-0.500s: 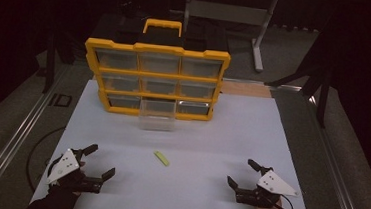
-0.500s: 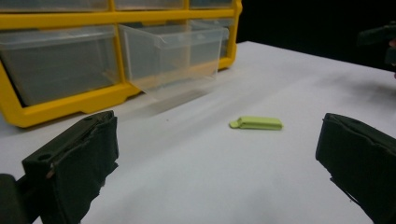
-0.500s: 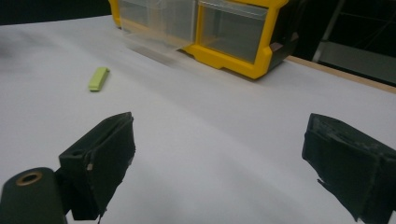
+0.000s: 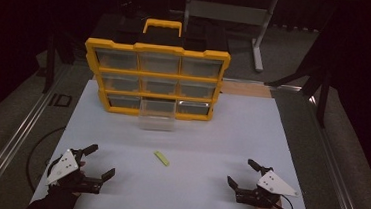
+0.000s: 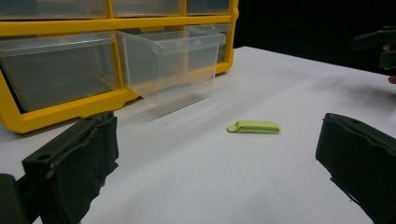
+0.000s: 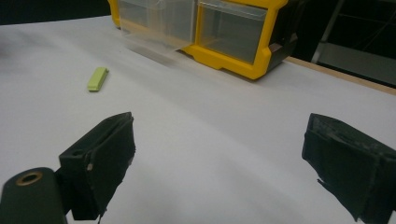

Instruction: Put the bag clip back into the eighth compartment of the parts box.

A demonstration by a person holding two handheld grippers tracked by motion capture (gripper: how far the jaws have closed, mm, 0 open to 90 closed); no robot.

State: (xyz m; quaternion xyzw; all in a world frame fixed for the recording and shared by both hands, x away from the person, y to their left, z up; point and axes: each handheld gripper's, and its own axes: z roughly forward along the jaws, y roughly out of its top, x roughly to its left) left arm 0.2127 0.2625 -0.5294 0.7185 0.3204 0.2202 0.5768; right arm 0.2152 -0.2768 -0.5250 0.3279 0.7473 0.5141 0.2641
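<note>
Resting unmoved – green clip point(image 4: 161, 158) (untouched), jaws apart

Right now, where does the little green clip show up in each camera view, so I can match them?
High view: the green clip lies on the white table, centre, between the two grippers.
Left gripper view: right of centre, ahead of the fingers.
Right gripper view: upper left.
Shared landmark: the pulled-out clear drawer of the yellow organizer, beyond the clip.
</note>
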